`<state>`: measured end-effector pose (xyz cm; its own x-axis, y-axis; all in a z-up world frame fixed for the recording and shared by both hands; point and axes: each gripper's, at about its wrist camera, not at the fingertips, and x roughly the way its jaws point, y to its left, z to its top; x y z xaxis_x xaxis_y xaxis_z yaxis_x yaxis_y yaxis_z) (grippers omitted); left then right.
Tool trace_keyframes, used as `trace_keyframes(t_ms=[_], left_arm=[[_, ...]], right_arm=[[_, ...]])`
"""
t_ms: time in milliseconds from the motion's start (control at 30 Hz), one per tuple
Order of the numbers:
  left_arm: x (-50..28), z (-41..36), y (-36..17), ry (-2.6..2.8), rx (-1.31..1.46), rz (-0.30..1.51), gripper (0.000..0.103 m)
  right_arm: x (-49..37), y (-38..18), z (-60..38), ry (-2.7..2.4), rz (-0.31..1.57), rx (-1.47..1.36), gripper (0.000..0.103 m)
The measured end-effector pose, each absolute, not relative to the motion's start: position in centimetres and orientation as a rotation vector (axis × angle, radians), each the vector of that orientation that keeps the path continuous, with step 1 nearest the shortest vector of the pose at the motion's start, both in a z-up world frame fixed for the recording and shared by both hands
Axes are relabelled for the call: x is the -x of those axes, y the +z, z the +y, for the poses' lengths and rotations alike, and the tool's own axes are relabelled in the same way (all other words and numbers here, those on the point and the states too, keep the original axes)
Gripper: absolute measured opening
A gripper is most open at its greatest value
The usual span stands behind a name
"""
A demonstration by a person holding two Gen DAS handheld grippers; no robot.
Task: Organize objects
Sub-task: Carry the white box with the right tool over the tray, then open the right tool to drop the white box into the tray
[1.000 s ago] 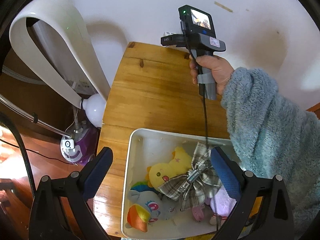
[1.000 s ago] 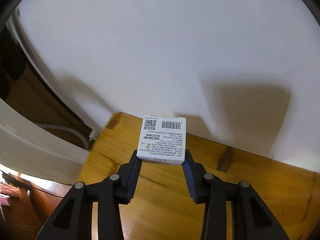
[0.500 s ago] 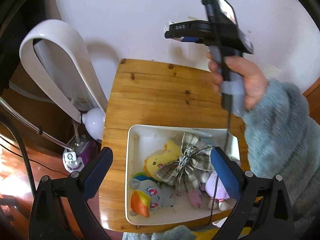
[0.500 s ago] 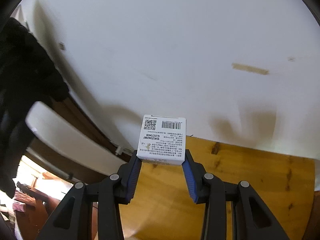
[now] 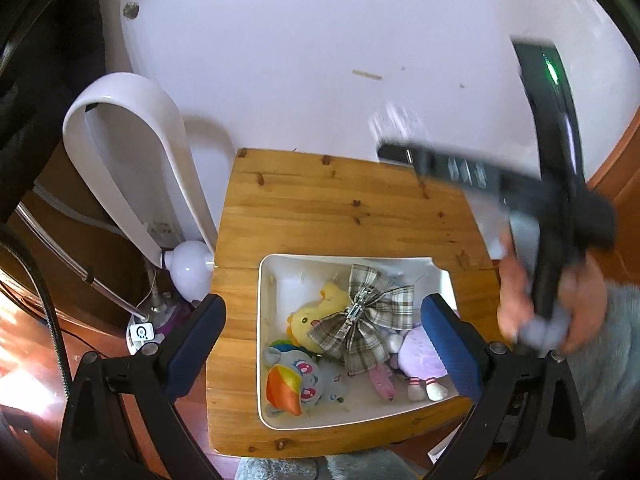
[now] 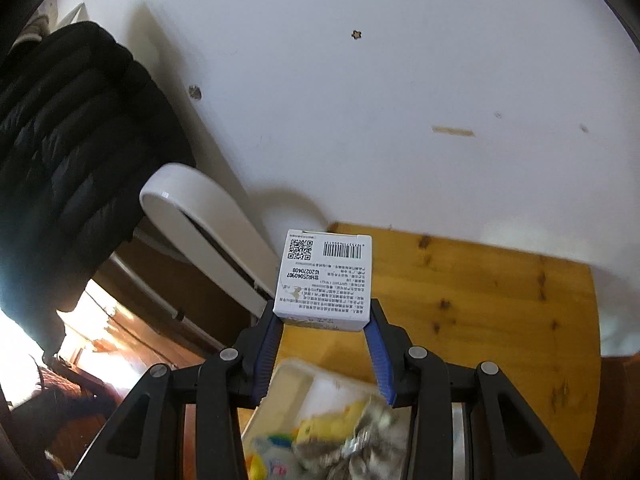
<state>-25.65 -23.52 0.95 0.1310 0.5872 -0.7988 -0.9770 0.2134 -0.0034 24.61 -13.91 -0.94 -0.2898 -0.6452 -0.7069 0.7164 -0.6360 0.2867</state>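
Right hand-held gripper pinches a small white box, printed label up — held in the air above the wooden tabletop. Left hand-held gripper spread, empty, over white bin of plush toys.

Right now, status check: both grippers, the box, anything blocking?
Right gripper shut on small white barcode-printed box, held above wooden table. Left gripper open, empty, over white toy-filled bin. Nothing blocking.
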Motion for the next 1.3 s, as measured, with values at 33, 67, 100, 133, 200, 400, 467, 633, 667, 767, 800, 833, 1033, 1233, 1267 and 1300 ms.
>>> trace_keyframes(t_ms=[33, 67, 100, 133, 200, 400, 467, 633, 667, 767, 800, 833, 1033, 1233, 1267, 1300], left_arm=[[25.7, -23.7, 1.1, 1.249, 0.622, 0.767, 0.099], [25.8, -23.9, 1.5, 1.249, 0.617, 0.757, 0.099], [25.9, -24.1, 1.7, 1.248, 0.612, 0.750, 0.099], [25.9, -24.3, 2.0, 1.248, 0.608, 0.745, 0.099], [26.1, -24.5, 2.6, 1.252, 0.597, 0.727, 0.099], [25.9, -24.5, 3.8, 1.259, 0.570, 0.702, 0.099], [25.7, -24.3, 4.1, 1.257, 0.567, 0.696, 0.099], [24.3, -24.3, 4.6, 1.250, 0.546, 0.687, 0.099], [24.0, -24.3, 4.5, 1.247, 0.545, 0.688, 0.099], [23.1, -24.1, 4.2, 1.238, 0.548, 0.697, 0.099], [22.8, -24.0, 4.2, 1.235, 0.548, 0.702, 0.099], [22.5, -24.0, 4.1, 1.234, 0.545, 0.709, 0.099], [21.0, -23.7, 3.9, 1.237, 0.531, 0.727, 0.099], [20.3, -23.2, 3.4, 1.249, 0.548, 0.744, 0.099], [20.2, -23.1, 3.4, 1.252, 0.549, 0.747, 0.099], [20.1, -23.1, 3.3, 1.253, 0.549, 0.749, 0.099]], right_arm=[[-25.5, -1.0, -13.8, -2.004, 0.105, -1.057, 0.042], [-26.1, -1.0, -13.9, -2.004, 0.106, -1.063, 0.042], [-27.1, -1.2, -13.4, -2.012, 0.116, -1.072, 0.042], [-27.3, -1.6, -12.5, -2.016, 0.121, -1.076, 0.042], [-28.8, -2.3, -11.7, -2.024, 0.142, -1.099, 0.042], [-31.7, -4.8, -9.9, -2.016, 0.167, -1.169, 0.042], [-33.0, -5.4, -8.7, -2.008, 0.184, -1.191, 0.042], [-34.3, -7.3, -7.5, -1.972, 0.214, -1.256, 0.042], [-34.5, -7.5, -7.4, -1.966, 0.219, -1.263, 0.042], [-34.8, -8.3, -7.4, -1.939, 0.256, -1.288, 0.042], [-34.9, -8.4, -7.3, -1.934, 0.266, -1.294, 0.042], [-35.0, -8.6, -7.2, -1.932, 0.269, -1.295, 0.042], [-34.5, -8.8, -6.8, -1.897, 0.250, -1.307, 0.061], [-34.1, -8.6, -5.9, -1.902, 0.276, -1.305, 0.064], [-33.9, -8.3, -5.6, -1.910, 0.280, -1.301, 0.064], [-33.8, -8.2, -5.4, -1.916, 0.281, -1.298, 0.064]])
